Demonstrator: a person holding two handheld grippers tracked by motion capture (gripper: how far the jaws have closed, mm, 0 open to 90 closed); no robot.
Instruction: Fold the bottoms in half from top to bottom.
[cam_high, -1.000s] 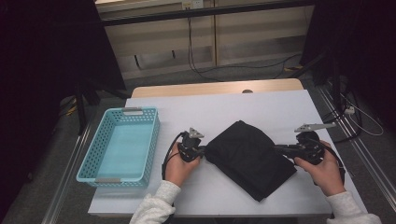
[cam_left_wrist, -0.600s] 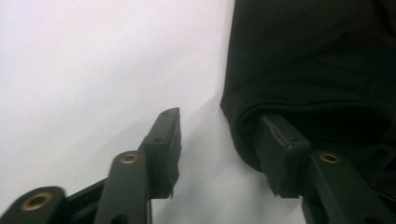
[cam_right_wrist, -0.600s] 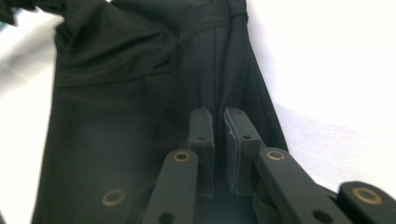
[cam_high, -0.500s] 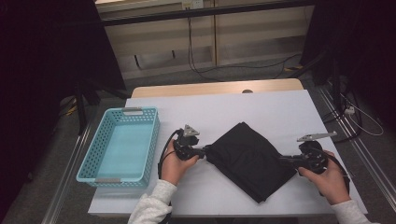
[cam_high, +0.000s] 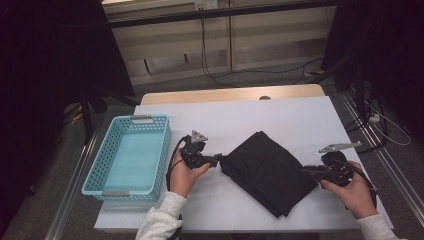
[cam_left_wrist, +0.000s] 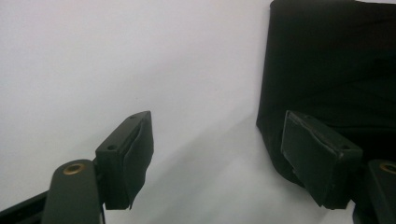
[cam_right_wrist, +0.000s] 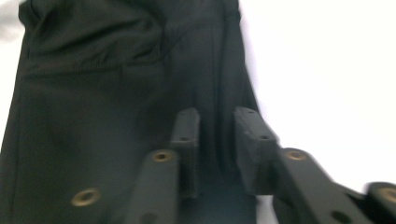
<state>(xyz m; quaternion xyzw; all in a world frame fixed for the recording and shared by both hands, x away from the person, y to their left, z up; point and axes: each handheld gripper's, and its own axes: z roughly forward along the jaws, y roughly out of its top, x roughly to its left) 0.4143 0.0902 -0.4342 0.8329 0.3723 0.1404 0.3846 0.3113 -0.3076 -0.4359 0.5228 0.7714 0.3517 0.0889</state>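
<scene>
Both grippers let go of the folded black cloth

Left gripper (cam_left_wrist: 217, 154), jaws just opened wide, nothing between them, sits at the soft folded black fabric's (cam_high: 267, 170) left edge. Right gripper (cam_right_wrist: 217, 140) has just parted slightly over the opposite edge, pads apart. The cloth lies mid-table on a smooth white tabletop (cam_high: 280, 117), beside a turquoise perforated plastic basket (cam_high: 131, 155).

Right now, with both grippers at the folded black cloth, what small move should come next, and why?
Probably draw both grippers clear of the black cloth. The left gripper has just been opening, with only bare table between its jaws. The right gripper has also just been opening, with the cloth's edge between its parted pads. The cloth lies folded flat beside the blue basket.
</scene>
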